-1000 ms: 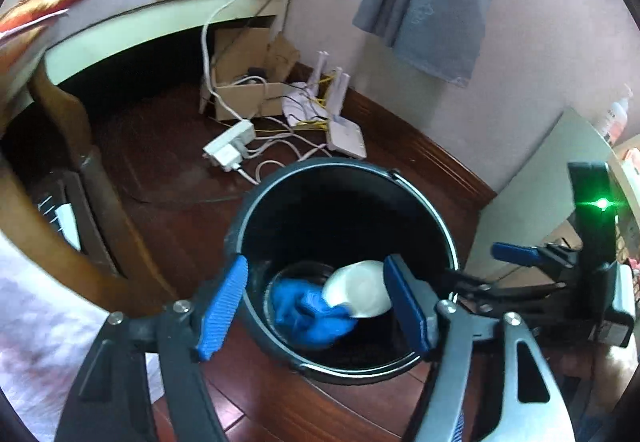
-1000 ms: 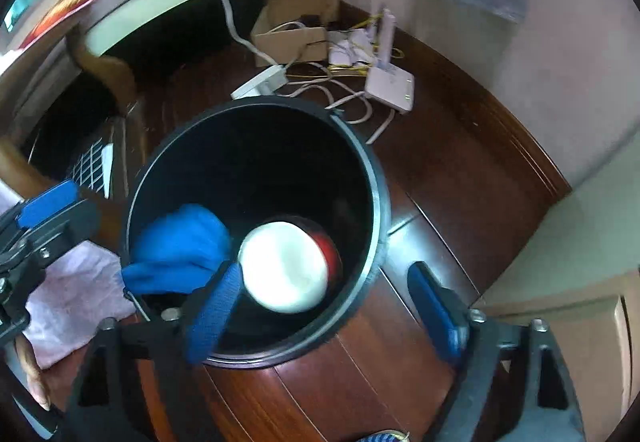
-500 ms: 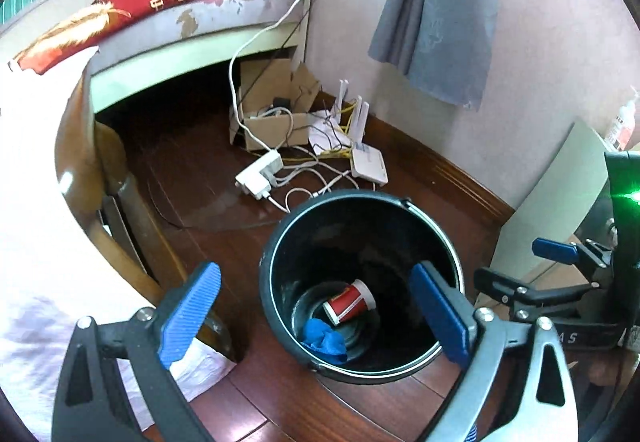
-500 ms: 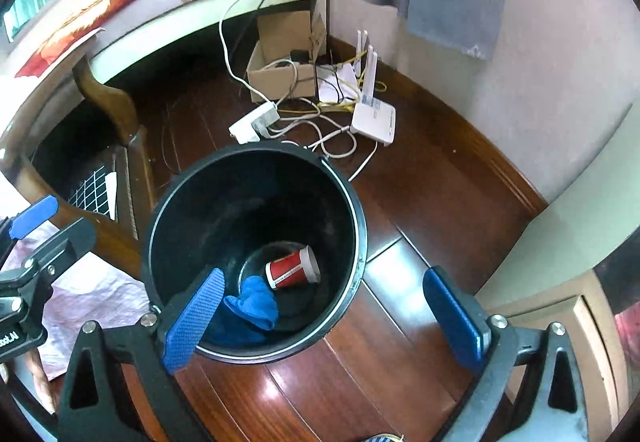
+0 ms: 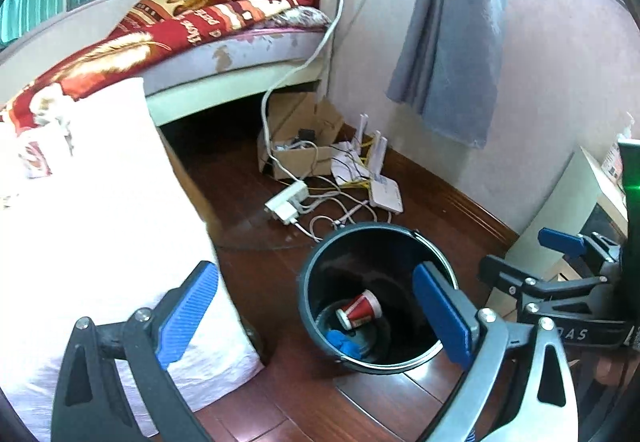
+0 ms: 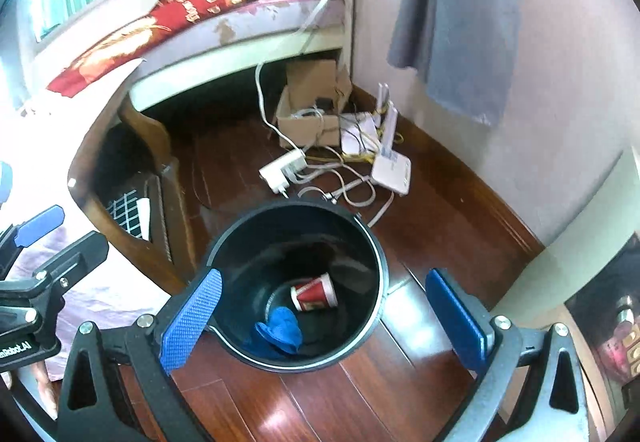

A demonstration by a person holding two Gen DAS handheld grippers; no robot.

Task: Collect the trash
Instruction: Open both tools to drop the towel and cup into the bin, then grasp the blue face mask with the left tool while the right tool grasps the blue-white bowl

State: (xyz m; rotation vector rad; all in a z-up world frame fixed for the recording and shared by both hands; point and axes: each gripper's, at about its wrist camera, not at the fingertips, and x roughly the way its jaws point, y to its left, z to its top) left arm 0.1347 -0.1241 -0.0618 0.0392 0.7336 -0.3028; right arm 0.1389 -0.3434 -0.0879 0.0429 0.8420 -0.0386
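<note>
With the red cup [image 6: 314,292] and blue cloth [image 6: 280,328] lying in the bin [image 6: 372,242], both drops look done; left gripper [image 5: 316,316] and right gripper [image 6: 324,318] wide, empty; cup at 1 o'clock of cloth.

The floor [image 6: 320,402] was dark red wood, polished glossy enough to throw back light. The bucket [image 6: 372,306] looked like smooth black plastic with a thin shiny metal band at its rim. Inside lay a red paper cup [image 6: 316,292] and a crumpled blue cloth [image 6: 280,328], soft and matt. Both grippers' pads [image 5: 188,314] were blue with a fine dimpled texture, on matt black and grey arms. A cardboard box [image 5: 296,158] was dull brown; a grey towel [image 5: 452,42] looked nappy.
</note>
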